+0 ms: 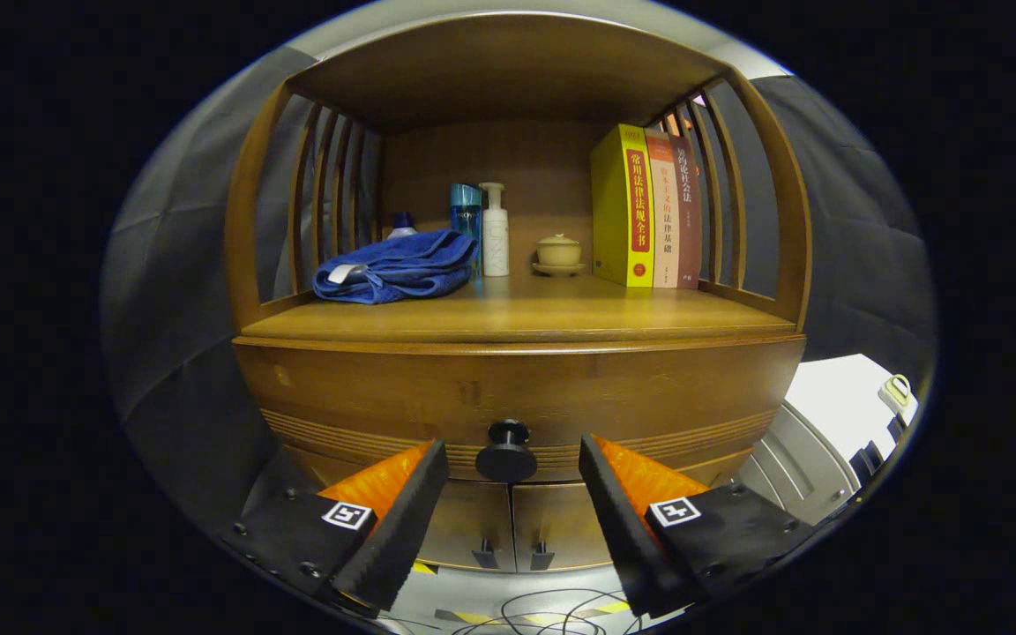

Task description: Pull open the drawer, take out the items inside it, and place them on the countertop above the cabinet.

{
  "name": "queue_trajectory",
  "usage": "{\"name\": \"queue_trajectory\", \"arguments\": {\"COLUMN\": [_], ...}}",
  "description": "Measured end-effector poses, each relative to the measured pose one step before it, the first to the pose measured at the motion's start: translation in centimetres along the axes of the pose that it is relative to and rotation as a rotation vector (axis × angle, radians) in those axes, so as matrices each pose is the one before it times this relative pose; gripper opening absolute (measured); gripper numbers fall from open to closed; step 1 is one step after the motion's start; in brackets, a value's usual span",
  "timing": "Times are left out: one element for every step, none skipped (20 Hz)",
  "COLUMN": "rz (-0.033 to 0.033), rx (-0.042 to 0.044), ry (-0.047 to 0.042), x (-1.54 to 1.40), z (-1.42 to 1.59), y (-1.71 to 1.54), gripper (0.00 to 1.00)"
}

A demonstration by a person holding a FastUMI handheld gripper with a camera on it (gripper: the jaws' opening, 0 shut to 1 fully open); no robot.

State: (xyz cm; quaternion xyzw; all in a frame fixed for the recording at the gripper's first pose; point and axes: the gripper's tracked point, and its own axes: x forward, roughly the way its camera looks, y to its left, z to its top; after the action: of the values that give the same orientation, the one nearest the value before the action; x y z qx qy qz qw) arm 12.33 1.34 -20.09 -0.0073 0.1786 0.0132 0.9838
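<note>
the wooden cabinet (pixel 517 388) fills the booth, its drawer (pixel 367 397) shut, so the items inside are hidden. the countertop (pixel 517 313) keeps bare middle between a blue towel (pixel 393 266) and books (pixel 645 207). the gripper (pixel 512 463) hangs wide open, holding nothing, fingers flanking the black knob (pixel 506 451), lined up, i'd guess, to pinch it.

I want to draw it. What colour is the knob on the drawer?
Black. The round knob sits between the open claw's fingers, clearest in the gripper view.
</note>
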Motion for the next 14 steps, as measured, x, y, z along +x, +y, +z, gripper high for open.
{"name": "queue_trajectory", "arguments": {"rz": [-0.00098, 0.0027, 0.00872, -0.00499, 0.00556, -0.01009, 0.00198, -0.00046, 0.00211, 0.0021, -0.01397, -0.00489, -0.00245, 0.00155], "rx": [-0.00483, -0.00207, 0.00391, 0.0043, 0.00083, -0.00231, -0.00155, 0.00554, 0.00809, 0.00456, -0.00321, -0.00278, 0.00375, 0.01021], "ry": [0.00651, 0.00771, -0.00041, 0.00843, 0.00252, 0.00052, -0.00268, -0.0135, -0.00461, 0.00449, 0.00213, -0.01433, 0.00764, -0.00339], "x": [0.698, 0.553, 0.448, 0.408, 0.238, 0.215, 0.136, 0.107, 0.192, 0.015, 0.1, -0.138, 0.743, -0.653], "z": [-0.16, -0.321, -0.094, -0.361, -0.289, -0.125, -0.125, 0.177, -0.024, -0.236, -0.162, 0.29, -0.283, 0.215], "y": [0.145, 0.165, 0.307, 0.046, 0.127, -0.135, 0.024, 0.095, 0.13, 0.108, -0.263, -0.259, 0.038, 0.077], "gripper": [0.99, 0.99, 0.99, 0.99, 0.97, 0.95, 0.92, 0.81, 0.77, 0.72, 0.66, 0.61, 0.57, 0.55]}}
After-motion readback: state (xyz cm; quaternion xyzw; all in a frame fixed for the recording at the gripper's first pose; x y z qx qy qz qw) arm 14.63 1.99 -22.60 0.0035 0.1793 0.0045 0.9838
